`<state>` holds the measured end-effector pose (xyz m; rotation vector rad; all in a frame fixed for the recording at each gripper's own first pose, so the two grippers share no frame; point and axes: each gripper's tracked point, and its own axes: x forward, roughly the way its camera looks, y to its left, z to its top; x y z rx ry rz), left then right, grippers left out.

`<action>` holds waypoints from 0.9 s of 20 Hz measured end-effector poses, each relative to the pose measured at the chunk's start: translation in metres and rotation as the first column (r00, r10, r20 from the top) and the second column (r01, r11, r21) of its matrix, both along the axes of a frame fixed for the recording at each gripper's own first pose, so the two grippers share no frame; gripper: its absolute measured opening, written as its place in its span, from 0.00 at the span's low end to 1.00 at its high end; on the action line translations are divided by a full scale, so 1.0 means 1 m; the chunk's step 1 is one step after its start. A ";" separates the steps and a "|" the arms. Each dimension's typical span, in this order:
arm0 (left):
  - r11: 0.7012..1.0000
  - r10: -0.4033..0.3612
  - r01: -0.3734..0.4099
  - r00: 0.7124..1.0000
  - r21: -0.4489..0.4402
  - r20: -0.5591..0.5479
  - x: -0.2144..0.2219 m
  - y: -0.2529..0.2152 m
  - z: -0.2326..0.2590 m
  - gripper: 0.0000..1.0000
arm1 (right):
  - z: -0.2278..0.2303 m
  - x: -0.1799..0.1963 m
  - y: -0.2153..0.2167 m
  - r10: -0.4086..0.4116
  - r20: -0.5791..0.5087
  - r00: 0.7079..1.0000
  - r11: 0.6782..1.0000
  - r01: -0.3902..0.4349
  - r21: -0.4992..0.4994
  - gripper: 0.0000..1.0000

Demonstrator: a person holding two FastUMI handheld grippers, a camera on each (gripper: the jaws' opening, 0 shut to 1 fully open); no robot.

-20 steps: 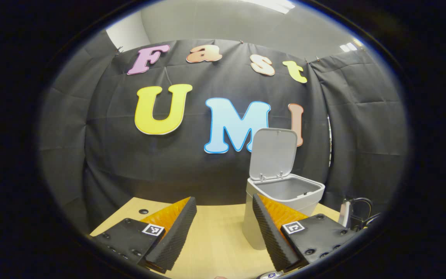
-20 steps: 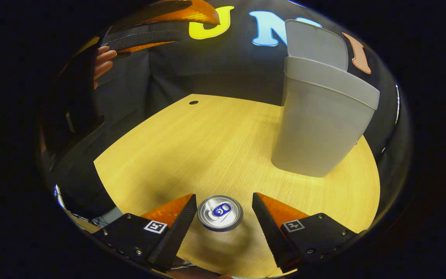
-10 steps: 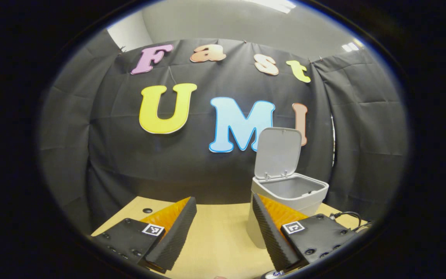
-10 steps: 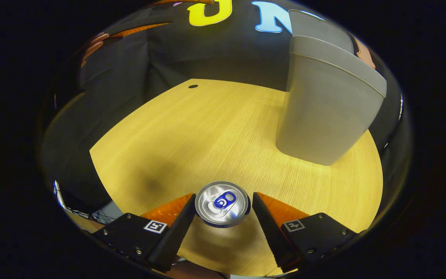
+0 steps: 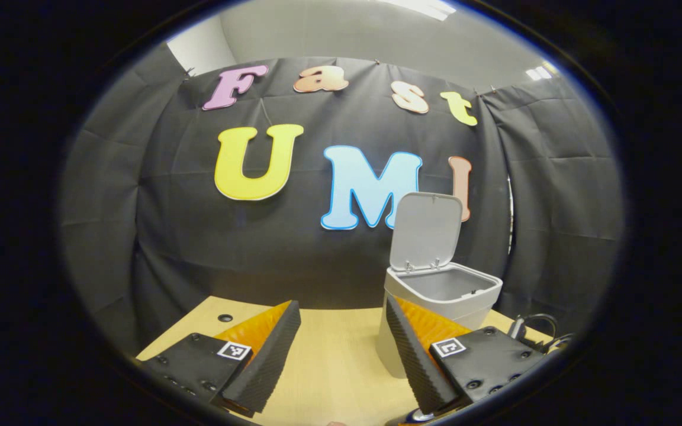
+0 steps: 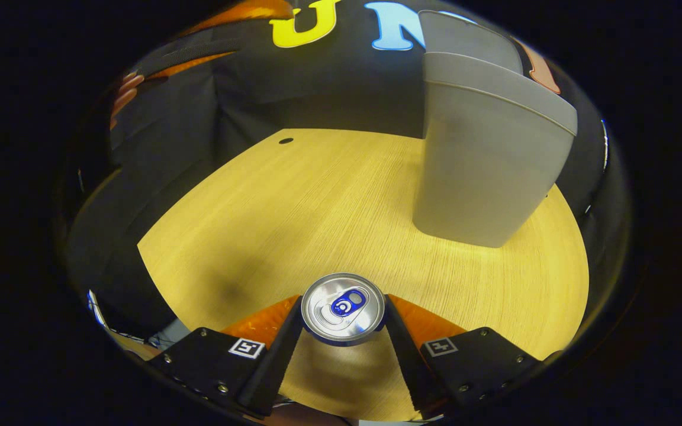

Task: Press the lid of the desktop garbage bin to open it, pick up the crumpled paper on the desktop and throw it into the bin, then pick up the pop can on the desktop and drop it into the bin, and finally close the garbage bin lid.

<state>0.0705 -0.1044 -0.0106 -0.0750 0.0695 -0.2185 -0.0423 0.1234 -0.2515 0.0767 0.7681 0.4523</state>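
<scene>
In the right gripper view the pop can (image 6: 343, 307) stands upright on the wooden table (image 6: 293, 201), silver top with a blue tab facing me. My right gripper (image 6: 344, 300) is shut on it, one finger pressing each side. The grey garbage bin (image 6: 483, 165) stands beyond it to the right. In the left gripper view the bin (image 5: 443, 294) has its lid (image 5: 427, 231) swung up; its bottom is hidden from me. My left gripper (image 5: 341, 305) hangs open above the table with nothing between its fingers, the bin just behind its right finger.
A small round hole (image 6: 286, 141) marks the table's far left part. A black cable (image 5: 533, 322) loops at the table's right edge. The left gripper's fingers (image 6: 222, 44) and the hand holding it (image 6: 125, 94) show high at the upper left of the right gripper view.
The right gripper dropped around the can and its fingers closed from wide apart onto the can's sides. The left gripper drifted slightly, staying open.
</scene>
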 end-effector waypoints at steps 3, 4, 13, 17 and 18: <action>1.000 0.004 -0.004 1.000 -0.001 -0.004 -0.002 0.002 -0.001 0.95 | 0.024 0.007 -0.016 -0.047 0.035 0.998 0.998 0.045 0.049 0.80; 1.000 0.004 -0.004 1.000 -0.001 -0.006 -0.003 0.001 -0.002 0.95 | 0.035 0.011 -0.023 -0.068 0.053 0.996 0.996 0.064 0.065 0.82; 1.000 -0.018 0.018 1.000 -0.016 -0.017 -0.017 -0.009 -0.008 0.95 | 0.132 0.041 -0.081 -0.221 0.218 0.951 0.968 0.186 0.168 0.82; 1.000 -0.023 0.023 1.000 -0.018 -0.008 -0.019 -0.013 -0.005 0.95 | 0.160 0.052 -0.094 -0.265 0.278 0.923 0.953 0.207 0.221 0.82; 0.999 -0.023 0.023 1.000 -0.024 -0.007 -0.022 -0.014 -0.004 0.95 | 0.165 0.054 -0.098 -0.273 0.293 0.916 0.950 0.210 0.230 0.82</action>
